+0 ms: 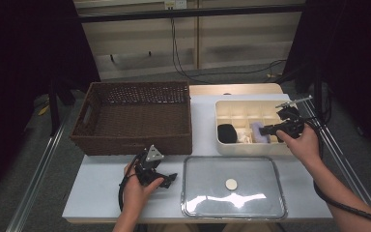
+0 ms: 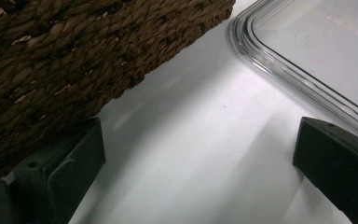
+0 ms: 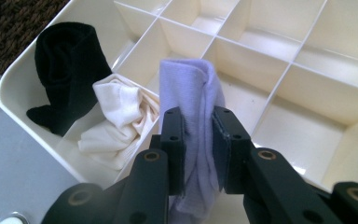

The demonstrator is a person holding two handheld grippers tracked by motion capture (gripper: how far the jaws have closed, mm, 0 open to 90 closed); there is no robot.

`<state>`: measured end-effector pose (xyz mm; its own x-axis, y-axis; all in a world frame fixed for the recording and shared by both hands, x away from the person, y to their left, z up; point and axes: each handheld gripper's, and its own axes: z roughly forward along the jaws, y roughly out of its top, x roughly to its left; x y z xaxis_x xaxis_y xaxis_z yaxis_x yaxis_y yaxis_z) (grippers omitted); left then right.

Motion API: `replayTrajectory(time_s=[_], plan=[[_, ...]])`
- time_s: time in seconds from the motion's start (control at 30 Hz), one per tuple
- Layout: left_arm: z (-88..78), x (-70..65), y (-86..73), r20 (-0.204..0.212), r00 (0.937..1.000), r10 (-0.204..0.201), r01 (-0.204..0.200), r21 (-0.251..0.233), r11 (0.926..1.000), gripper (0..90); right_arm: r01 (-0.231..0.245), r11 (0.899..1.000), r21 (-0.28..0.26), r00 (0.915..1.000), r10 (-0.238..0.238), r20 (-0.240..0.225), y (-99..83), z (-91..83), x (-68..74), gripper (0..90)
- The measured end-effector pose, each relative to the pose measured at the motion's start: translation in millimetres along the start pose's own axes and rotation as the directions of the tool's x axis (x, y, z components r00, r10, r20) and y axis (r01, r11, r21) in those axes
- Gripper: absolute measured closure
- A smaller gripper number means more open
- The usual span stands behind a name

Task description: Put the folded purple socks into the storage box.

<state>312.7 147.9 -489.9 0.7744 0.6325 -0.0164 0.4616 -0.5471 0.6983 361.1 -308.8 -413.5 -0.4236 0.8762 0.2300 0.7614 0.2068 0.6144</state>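
Right hand-held gripper (image 3: 198,149): clenched on 1 lilac sock (image 3: 193,93), above the divided organizer box (image 3: 9,88), beside its white sock (image 3: 116,121). Advice: lower straight into 1 empty cell, then release. Left hand-held gripper (image 1: 166,180): released, idle, left of that box.

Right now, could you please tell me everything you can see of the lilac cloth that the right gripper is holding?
The lilac cloth is a soft, matte, knit-looking piece, perhaps a sock, folded or rolled so that it stands upright with a rounded top edge. The right gripper has its two black jaws pinched shut on its middle, creasing the fabric between them. It sits over the front row of the cream divided organiser, beside a crumpled white cloth with a black cloth beyond that. Its lower end is hidden behind the jaws.
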Motion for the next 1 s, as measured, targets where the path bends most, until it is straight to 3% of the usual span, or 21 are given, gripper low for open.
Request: replayTrajectory(time_s=[0.33, 0.67, 1.0], plan=[[-0.1, -0.1, 0.1, -0.001, 1.0, 0.0, 0.0, 0.002, 1.0, 1.6, 0.002, 0.999, 0.048, 1.0, -0.001, -0.007, -8.9, 5.7, -0.9, 76.2], [-0.1, -0.1, 0.1, -0.001, 1.0, 0.0, 0.0, 0.002, 1.0, 1.6, 0.013, 0.998, 0.063, 0.9999, -0.013, -0.009, -9.2, 8.7, 1.5, 74.9], [-0.1, 0.0, 0.1, -0.001, 1.0, 0.0, 0.0, 0.002, 1.0, 1.6, 0.031, 0.997, 0.077, 0.9994, -0.033, 0.013, -2.2, 1.9, 5.6, 63.0]])
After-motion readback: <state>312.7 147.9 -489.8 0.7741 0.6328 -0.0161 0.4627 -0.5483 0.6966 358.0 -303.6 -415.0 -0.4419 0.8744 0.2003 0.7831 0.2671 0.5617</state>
